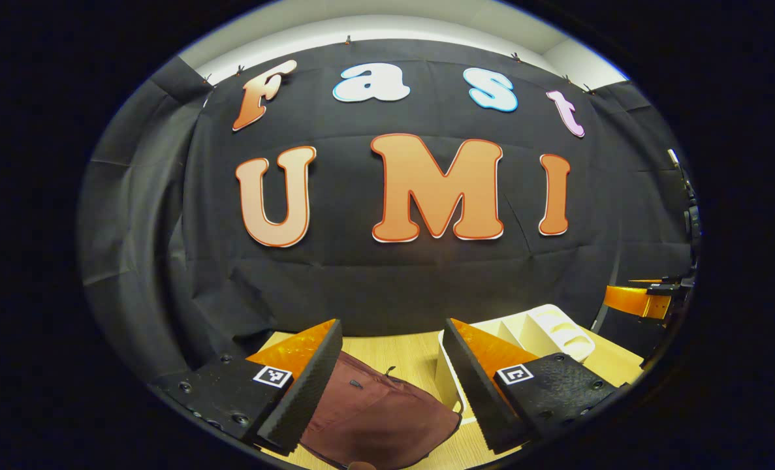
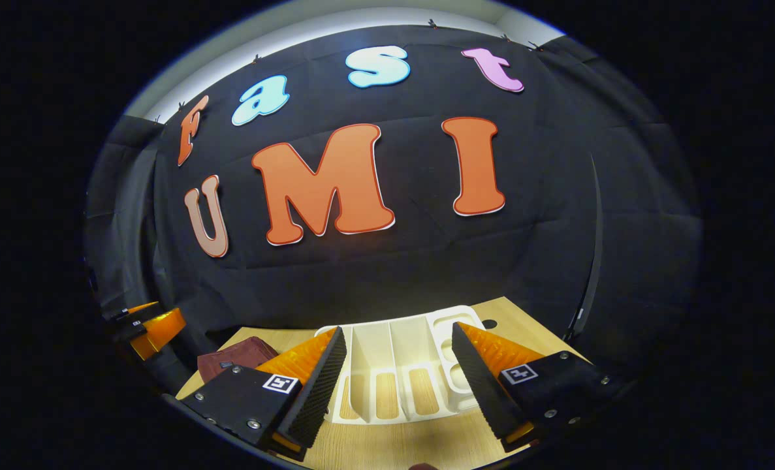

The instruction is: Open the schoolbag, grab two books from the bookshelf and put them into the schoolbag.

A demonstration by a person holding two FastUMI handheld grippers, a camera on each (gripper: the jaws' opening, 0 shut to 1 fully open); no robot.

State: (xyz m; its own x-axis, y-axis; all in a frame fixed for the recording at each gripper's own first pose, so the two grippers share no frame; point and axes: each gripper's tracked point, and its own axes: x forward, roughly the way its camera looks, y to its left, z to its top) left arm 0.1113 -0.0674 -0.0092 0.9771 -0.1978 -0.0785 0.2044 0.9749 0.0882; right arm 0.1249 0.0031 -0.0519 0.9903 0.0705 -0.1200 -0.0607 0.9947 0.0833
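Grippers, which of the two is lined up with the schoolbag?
The left gripper: the maroon schoolbag lies on the table between its open fingers. The right gripper, also open, frames the white bookshelf instead.

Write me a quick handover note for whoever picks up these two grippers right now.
Left gripper: open, holding nothing, above the maroon schoolbag lying on the wooden table.
Right gripper: open, holding nothing, above the white bookshelf, which sits right of the schoolbag.
Done: nothing visible; I can't tell whether the schoolbag is unzipped.
Left: open the schoolbag, fetch two books, put them in. I see no books in the bookshelf slots from here.
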